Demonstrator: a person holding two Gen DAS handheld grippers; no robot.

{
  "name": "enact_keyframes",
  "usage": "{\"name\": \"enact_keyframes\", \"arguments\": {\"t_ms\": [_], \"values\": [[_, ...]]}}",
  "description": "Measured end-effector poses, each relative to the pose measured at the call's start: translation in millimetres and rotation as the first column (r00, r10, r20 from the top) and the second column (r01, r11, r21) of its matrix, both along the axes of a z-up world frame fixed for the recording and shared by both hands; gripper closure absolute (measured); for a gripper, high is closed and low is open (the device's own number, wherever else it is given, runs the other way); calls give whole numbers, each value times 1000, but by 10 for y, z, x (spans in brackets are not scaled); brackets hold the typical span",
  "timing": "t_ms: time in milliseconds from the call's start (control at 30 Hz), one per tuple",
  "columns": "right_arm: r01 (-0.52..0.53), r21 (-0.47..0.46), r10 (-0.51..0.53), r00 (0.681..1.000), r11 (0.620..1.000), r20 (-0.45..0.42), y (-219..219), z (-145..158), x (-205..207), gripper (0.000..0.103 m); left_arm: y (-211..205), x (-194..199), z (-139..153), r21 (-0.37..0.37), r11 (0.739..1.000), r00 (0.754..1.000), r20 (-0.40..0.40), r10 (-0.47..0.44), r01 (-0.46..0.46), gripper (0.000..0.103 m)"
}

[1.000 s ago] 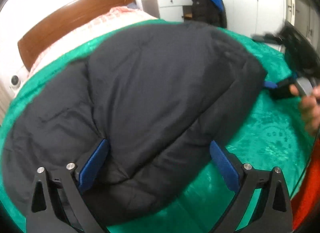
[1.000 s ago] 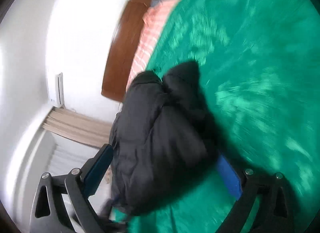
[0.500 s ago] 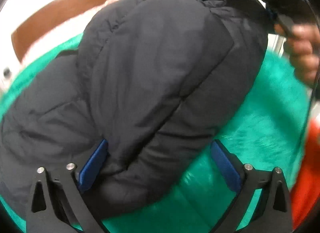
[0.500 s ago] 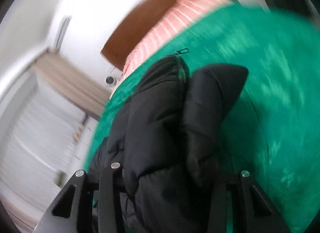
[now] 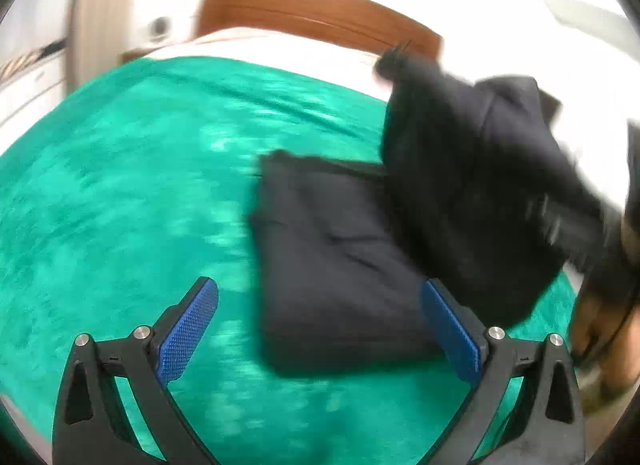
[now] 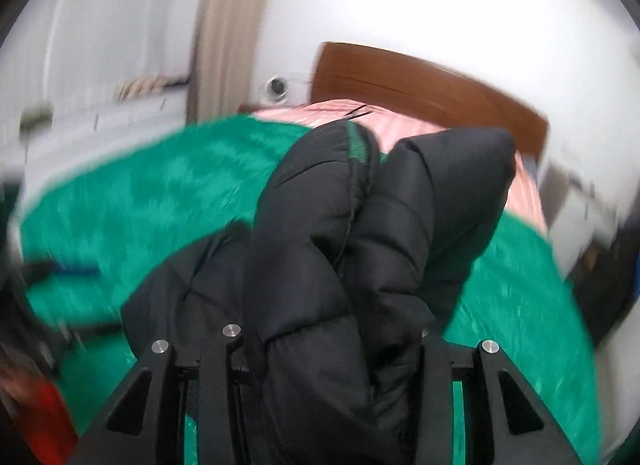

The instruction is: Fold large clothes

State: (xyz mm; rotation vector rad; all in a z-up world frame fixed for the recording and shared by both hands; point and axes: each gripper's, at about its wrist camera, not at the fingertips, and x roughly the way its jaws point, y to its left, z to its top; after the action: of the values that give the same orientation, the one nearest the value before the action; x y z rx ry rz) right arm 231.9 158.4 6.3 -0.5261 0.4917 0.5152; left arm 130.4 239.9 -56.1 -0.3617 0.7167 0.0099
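Observation:
A black puffer jacket (image 5: 336,265) lies partly folded on the green bedspread (image 5: 120,193). Its upper part (image 5: 472,185) is lifted off the bed at the right. My left gripper (image 5: 320,329) is open and empty, with its blue pads either side of the jacket's near edge. My right gripper (image 6: 324,349) is shut on a thick bunch of the jacket (image 6: 360,225), which rises between its fingers. In the left wrist view the right gripper is a dark blur at the far right.
A brown wooden headboard (image 5: 312,13) and a pink striped pillow (image 6: 400,121) lie at the far end of the bed. A beige curtain (image 6: 228,25) and white wall stand behind. A hand (image 5: 600,329) shows at the right edge.
My right gripper has closed on the jacket and lifted it up and over. My left gripper has drawn back, so the jacket now fills less of its view.

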Motion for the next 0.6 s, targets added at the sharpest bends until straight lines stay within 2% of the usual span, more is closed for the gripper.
{"name": "enact_keyframes", "arguments": {"t_ms": [133,200,267,367,433,500,600], "values": [[-87,-239,118,986,967,118,746,-556,-308,61,397,-68,42,-52,997,998,12,55,-54,2],[-101,-305,159,972,947,172,914,-762,-467,61,510,-47,109,-70,997,999,15,37,-36,2],[-102,-331,172,967,938,189,980,-855,-535,60,588,25,145,-110,994,1000,16,10,-8,2],[-96,-369,186,958,924,216,996,-984,-584,58,624,374,283,-218,967,991,23,-131,133,2],[-90,-402,199,950,911,239,1025,-1048,-619,58,498,631,330,-254,941,974,20,-227,225,2],[-87,-423,211,944,902,254,1036,-1111,-627,57,258,854,335,-237,928,955,-8,-297,286,2],[-87,-430,217,940,899,265,1051,-1123,-639,56,-80,1147,295,-155,935,939,-86,-333,318,2]]}}
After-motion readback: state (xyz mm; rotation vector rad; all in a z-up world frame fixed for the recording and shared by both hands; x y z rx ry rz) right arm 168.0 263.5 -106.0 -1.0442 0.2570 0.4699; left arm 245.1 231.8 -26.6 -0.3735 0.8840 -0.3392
